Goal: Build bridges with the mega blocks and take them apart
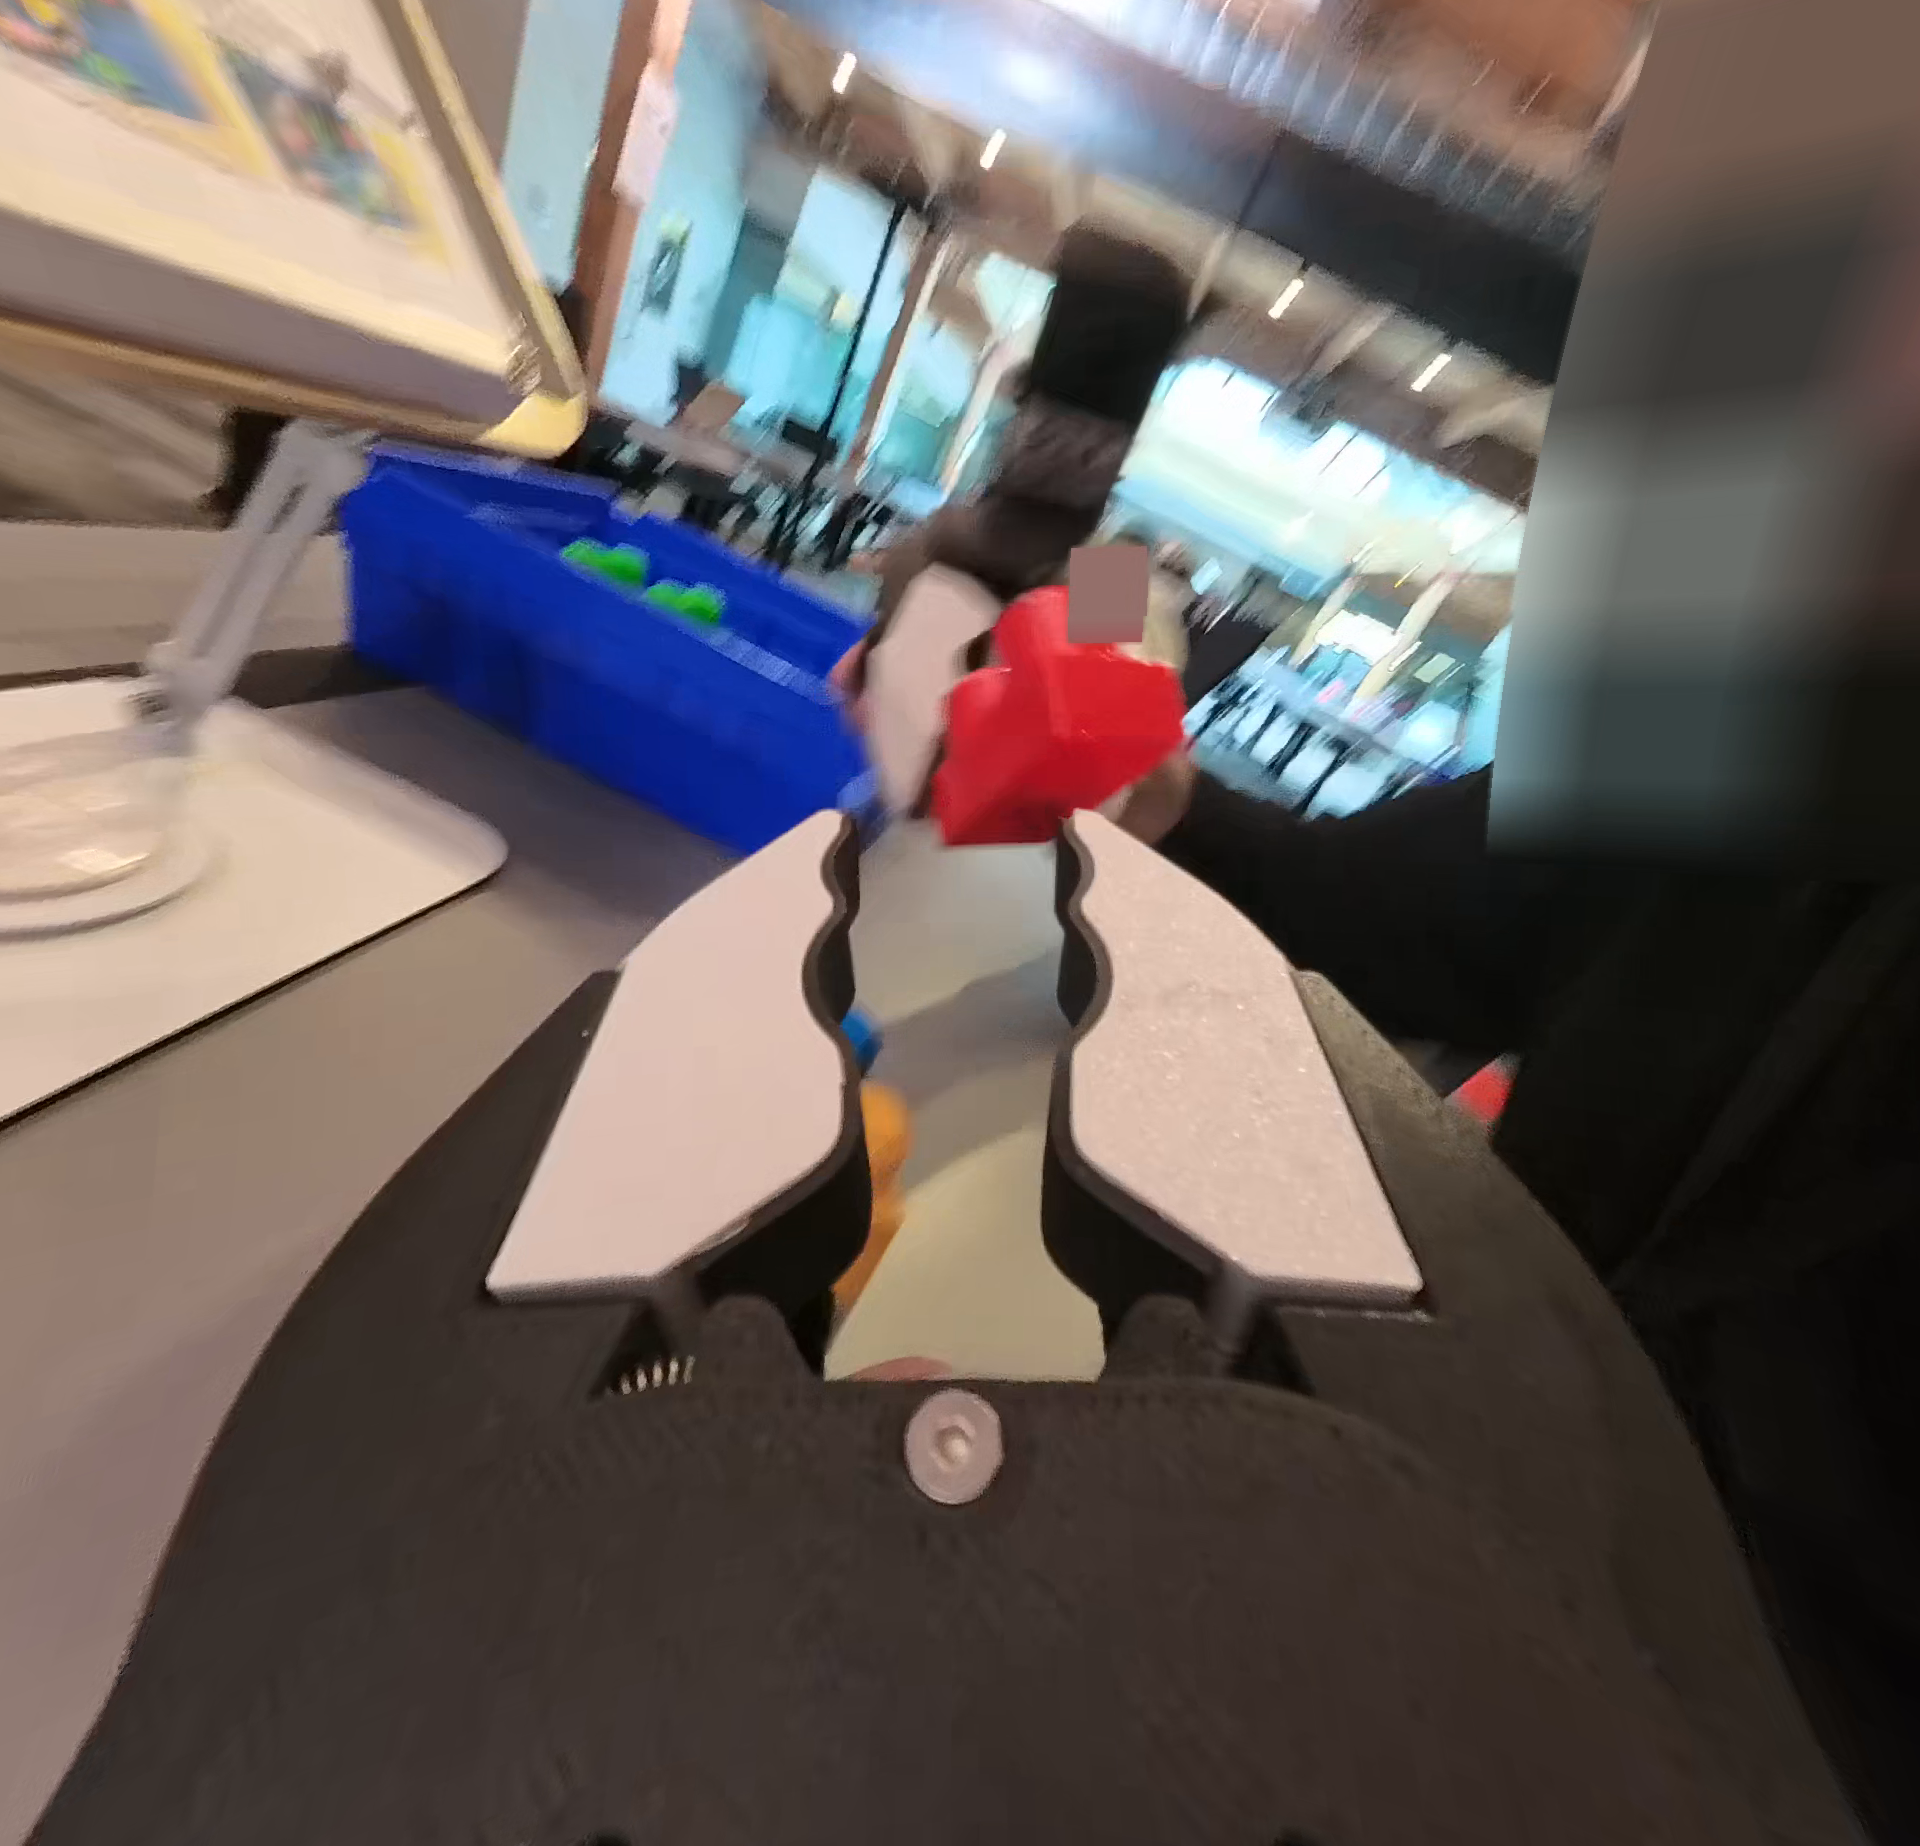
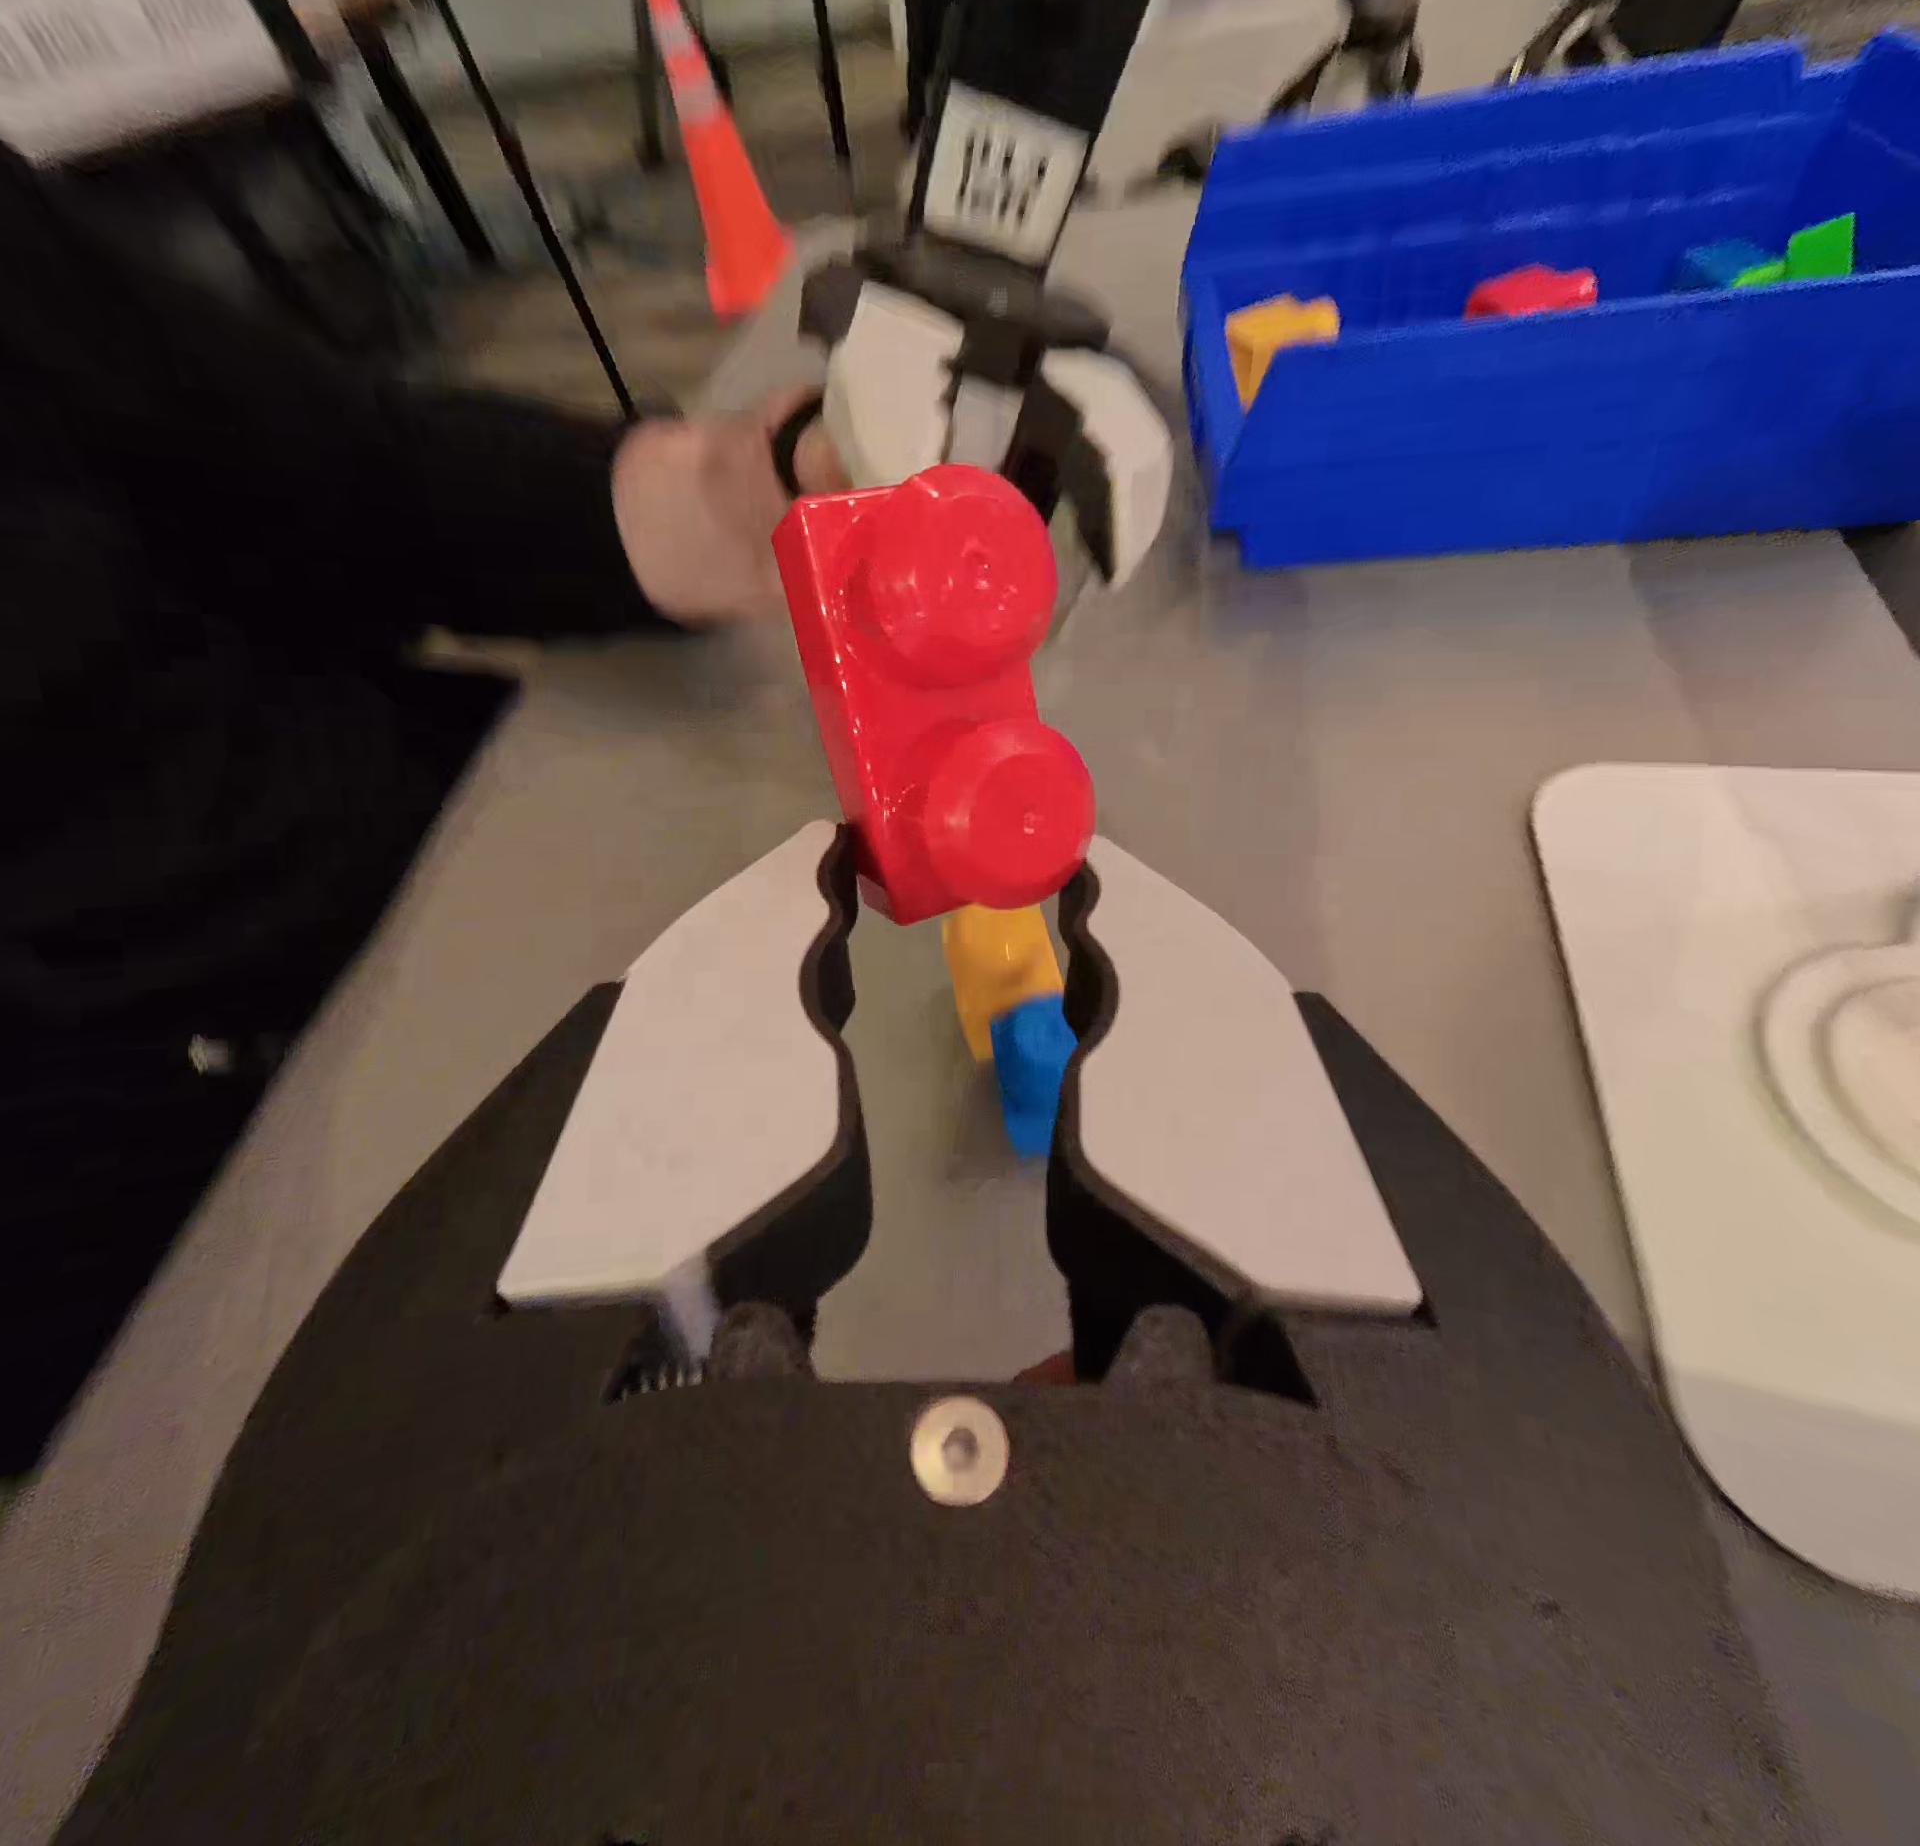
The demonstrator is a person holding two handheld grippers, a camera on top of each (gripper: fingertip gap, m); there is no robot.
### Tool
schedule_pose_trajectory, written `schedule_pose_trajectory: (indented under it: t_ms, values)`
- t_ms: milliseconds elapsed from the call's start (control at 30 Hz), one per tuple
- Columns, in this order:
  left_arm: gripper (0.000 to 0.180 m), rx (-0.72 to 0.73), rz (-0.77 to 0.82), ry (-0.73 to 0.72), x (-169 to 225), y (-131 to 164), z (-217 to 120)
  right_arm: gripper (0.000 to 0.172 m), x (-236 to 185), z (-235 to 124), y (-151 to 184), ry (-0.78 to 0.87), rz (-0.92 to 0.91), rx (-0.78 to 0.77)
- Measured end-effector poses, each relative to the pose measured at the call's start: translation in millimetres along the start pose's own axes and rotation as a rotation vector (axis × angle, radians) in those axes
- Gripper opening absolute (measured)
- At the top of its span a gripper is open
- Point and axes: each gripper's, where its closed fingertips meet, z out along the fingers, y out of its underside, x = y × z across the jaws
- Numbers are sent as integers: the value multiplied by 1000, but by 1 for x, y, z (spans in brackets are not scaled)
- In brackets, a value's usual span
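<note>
Blue plastic bin (image 2: 1538,446) holding yellow, red, green blocks; right gripper (image 2: 961,861) clamping red two-stud block (image 2: 914,695); left gripper (image 1: 956,840) open, bare.

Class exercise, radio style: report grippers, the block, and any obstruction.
Right gripper clamped on red block, lifted. Left gripper open, empty. Yellow and blue blocks on table below. Nothing in the way.

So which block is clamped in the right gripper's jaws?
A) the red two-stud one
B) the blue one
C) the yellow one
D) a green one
A: in the right wrist view the red two-stud block sits at the tips of the right gripper with both pads against it, while the yellow block and blue block lie on the table below.
</note>
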Motion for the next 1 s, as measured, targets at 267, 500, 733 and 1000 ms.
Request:
schedule_pose_trajectory:
  t_ms: [267,500,733,1000]
  values:
    - [49,-411,251,-217,-23,59,-13,38,-26,-2,94,47,-202,-489]
    - [55,-537,257,-183,-22,99,2,38,-32,3,135,44,-201,-601]
    - [70,-599,340,-219,-27,110,18,39,-31,6,147,64,-246,-674]
    - [74,-683,429,-210,-39,125,35,41,-33,6,149,53,-254,-687]
